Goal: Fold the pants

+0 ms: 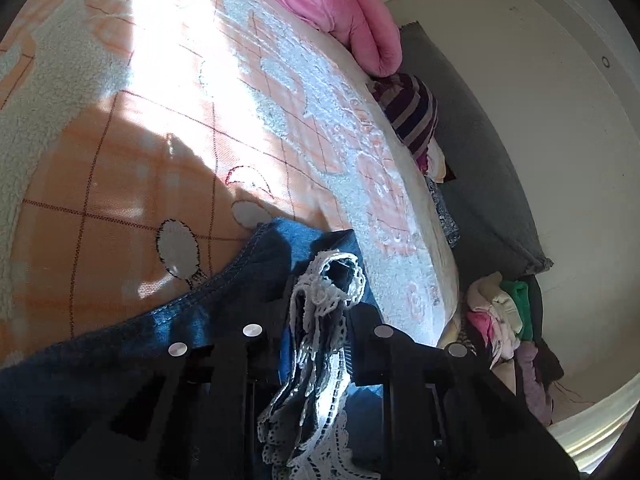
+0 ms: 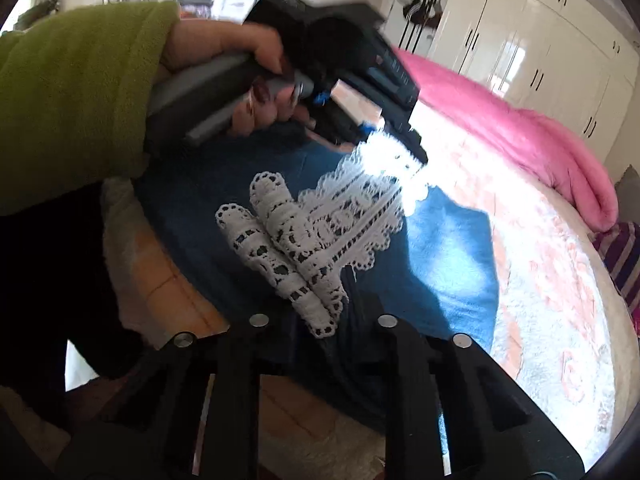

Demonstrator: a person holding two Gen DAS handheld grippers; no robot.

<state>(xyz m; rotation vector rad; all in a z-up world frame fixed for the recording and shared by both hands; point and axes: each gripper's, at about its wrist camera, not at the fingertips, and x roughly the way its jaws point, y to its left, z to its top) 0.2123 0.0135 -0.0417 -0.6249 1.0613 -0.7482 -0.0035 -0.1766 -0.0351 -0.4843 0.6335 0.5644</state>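
Note:
Blue denim pants (image 2: 444,248) with a white lace hem (image 2: 320,232) lie on the bed's orange and white cover (image 2: 552,288). In the right wrist view my right gripper (image 2: 326,322) is shut on the near end of the lace strip. Across the pants, a hand in a green sleeve (image 2: 72,92) holds my left gripper (image 2: 404,152), whose tips meet the sunlit far end of the lace. Seen from the left wrist, the left gripper (image 1: 324,300) is shut on bunched lace (image 1: 320,340) and denim (image 1: 256,252). The fingertips of both grippers are hidden by cloth.
A pink blanket (image 1: 340,4) is heaped at the far end of the bed. A striped garment (image 1: 412,116) hangs over the bed's edge. Clothes (image 1: 504,320) are piled on the floor beside a grey mat (image 1: 480,184). White wardrobes (image 2: 520,48) line the wall.

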